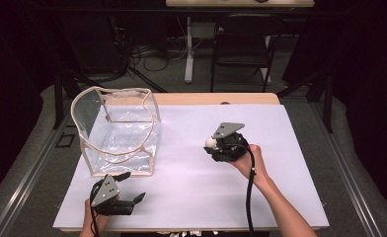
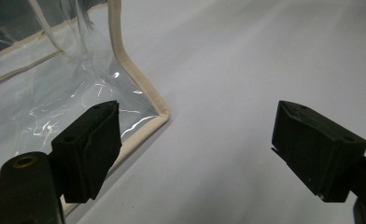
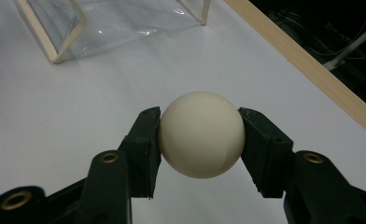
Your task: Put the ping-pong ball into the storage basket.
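Note:
A cream-white ball (image 3: 201, 134) sits between the two black jaws of my right gripper (image 3: 200, 140), which is shut on it. From above, that right gripper (image 1: 212, 144) hovers over the middle of the white sheet with the ball (image 1: 210, 142) at its left tip. A clear plastic bag with beige trim (image 1: 118, 129) stands open at the left of the table. My left gripper (image 1: 132, 186) rests near the table's front edge, just below the bag, its jaws wide open and empty. In the left gripper view the bag's lower corner (image 2: 158, 114) lies just ahead of the left jaw.
A white sheet (image 1: 280, 163) covers the wooden table (image 1: 216, 98). Beyond the far edge stand a dark folding chair (image 1: 242, 39) and a desk leg with cables on the floor. Dark curtains close both sides.

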`<state>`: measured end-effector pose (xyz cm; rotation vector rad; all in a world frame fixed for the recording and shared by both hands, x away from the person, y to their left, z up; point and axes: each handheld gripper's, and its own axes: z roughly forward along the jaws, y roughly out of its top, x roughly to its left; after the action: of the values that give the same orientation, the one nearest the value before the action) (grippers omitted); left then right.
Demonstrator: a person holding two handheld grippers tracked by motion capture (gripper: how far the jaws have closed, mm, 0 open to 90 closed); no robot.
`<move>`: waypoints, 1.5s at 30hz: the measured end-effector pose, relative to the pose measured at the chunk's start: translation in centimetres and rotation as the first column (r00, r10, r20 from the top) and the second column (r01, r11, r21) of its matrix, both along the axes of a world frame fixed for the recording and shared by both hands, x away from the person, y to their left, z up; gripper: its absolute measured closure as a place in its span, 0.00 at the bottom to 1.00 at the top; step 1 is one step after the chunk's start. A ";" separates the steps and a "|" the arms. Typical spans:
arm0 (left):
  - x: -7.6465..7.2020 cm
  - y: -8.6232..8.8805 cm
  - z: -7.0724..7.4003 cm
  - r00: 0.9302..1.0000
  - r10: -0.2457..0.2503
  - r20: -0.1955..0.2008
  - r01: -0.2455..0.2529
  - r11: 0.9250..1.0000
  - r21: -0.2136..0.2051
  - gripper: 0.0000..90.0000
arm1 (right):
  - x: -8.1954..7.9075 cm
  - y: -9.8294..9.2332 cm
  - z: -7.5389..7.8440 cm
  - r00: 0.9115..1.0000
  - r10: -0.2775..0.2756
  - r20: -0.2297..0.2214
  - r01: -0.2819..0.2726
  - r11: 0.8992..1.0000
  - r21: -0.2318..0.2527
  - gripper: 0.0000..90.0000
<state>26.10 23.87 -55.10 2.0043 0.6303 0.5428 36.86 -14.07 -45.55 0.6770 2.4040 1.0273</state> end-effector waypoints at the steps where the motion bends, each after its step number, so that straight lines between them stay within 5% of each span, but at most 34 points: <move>1: 0.0 0.0 0.0 1.000 0.000 0.000 0.000 1.000 0.001 0.18 | 0.0 0.1 0.0 1.000 0.000 0.000 0.000 1.000 -0.001 0.56; 45: 0.0 -0.1 0.0 1.000 -0.004 -0.003 0.004 1.000 0.003 0.18 | 2.5 2.8 2.0 0.999 0.032 0.014 -0.032 0.999 -0.027 0.56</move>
<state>26.11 23.82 -55.15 2.0089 0.6277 0.5387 39.36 -11.24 -43.56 0.6218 2.4186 1.0075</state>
